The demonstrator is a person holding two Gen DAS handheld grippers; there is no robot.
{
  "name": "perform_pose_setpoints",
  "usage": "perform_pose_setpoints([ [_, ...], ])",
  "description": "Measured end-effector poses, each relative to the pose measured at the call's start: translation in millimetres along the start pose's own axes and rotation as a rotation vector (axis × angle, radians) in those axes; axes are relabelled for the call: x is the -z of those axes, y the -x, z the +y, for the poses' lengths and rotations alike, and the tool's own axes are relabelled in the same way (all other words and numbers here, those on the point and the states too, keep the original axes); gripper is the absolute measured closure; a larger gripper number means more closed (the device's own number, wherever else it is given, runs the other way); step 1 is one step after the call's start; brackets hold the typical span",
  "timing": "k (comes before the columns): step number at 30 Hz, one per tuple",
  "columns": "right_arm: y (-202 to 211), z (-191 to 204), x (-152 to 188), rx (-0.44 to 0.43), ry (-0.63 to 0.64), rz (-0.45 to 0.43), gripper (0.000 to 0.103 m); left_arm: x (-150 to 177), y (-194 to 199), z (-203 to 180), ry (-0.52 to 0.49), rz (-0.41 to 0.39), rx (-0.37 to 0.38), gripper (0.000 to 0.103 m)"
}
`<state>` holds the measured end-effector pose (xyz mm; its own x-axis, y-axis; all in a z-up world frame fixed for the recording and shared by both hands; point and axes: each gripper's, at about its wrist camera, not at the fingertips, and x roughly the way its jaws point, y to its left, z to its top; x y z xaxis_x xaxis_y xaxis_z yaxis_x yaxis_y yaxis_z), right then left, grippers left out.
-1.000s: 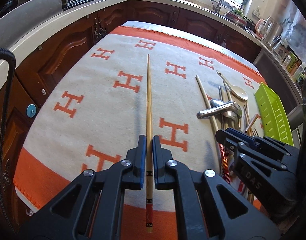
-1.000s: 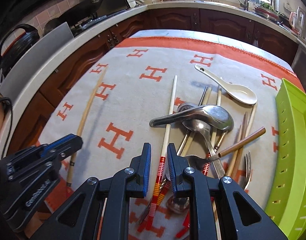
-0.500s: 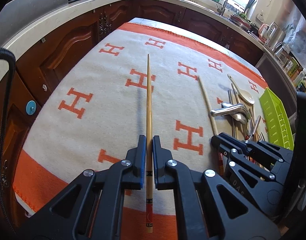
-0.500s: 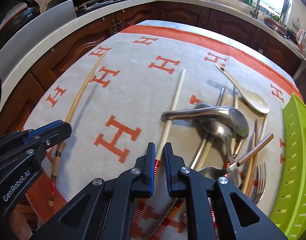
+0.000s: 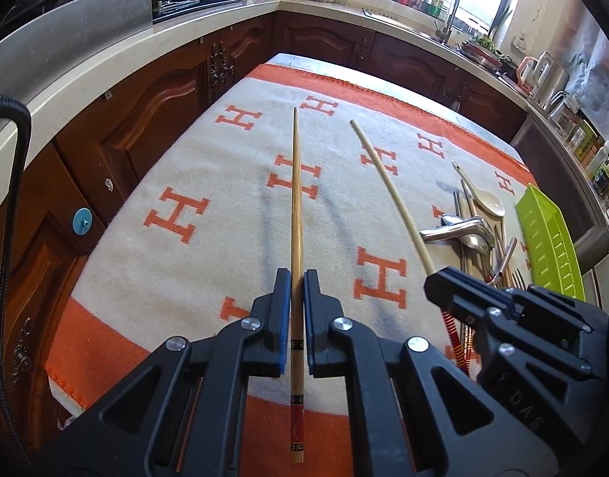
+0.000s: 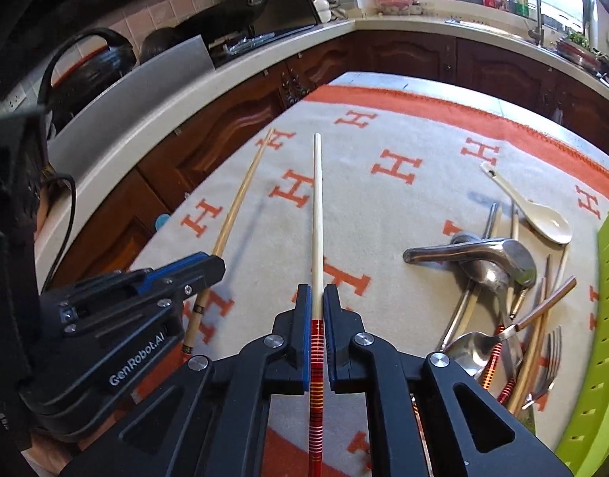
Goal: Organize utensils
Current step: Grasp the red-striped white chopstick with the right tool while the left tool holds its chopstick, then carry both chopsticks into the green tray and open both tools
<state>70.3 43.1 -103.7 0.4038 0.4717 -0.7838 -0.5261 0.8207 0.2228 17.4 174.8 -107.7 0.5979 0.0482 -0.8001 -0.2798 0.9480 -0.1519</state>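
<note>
My left gripper [image 5: 297, 278] is shut on a bamboo chopstick [image 5: 296, 206] with a red and black end, held above the blanket and pointing away from me. To its right, my right gripper [image 6: 319, 292] is shut on a pale chopstick [image 6: 317, 214] with a red striped handle, lifted clear of the pile. Both sticks run roughly side by side. The left gripper [image 6: 209, 264] shows at the left of the right wrist view, the right gripper [image 5: 435, 278] at the right of the left wrist view. A heap of utensils [image 6: 499, 274] lies to the right: metal spoons, a white ceramic spoon [image 6: 542, 218], forks, more chopsticks.
A lime-green slotted tray [image 6: 598, 342] stands at the table's right edge. The white blanket with orange H marks [image 5: 209, 198] covers the table. Dark wooden cabinets and a pale counter [image 5: 105, 51] run along the left and far sides, with a sink and tap [image 5: 449, 8] behind.
My right gripper closed on the striped chopstick and lifted it out of the pile, swinging it left beside the left one. The left gripper kept its hold on the bamboo chopstick.
</note>
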Motion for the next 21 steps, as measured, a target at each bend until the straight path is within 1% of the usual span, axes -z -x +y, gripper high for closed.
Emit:
perform_pose_setpoints([
  [7,35.9,-22.8,9.5,0.014,-0.069,-0.054,0.098,5.0,11.2,-22.0,-0.045,0.001,0.01,0.099],
  [11,59.5,-41.0,20.1,0.021,-0.109,-0.091,0.098,8.8,14.4,-44.5,-0.087,0.012,0.017,0.099],
  [15,84.8,-67.3,32.0,0.029,-0.17,-0.128,0.098,8.6,20.3,-69.8,-0.12,0.004,0.028,0.099],
  [18,102.9,-87.2,41.2,0.049,-0.21,-0.15,0.098,5.5,24.7,-94.1,-0.136,0.005,0.066,0.099],
  [21,121.0,-109.1,52.7,0.077,-0.261,-0.168,0.098,2.2,24.0,-119.3,-0.151,0.032,0.121,0.099],
])
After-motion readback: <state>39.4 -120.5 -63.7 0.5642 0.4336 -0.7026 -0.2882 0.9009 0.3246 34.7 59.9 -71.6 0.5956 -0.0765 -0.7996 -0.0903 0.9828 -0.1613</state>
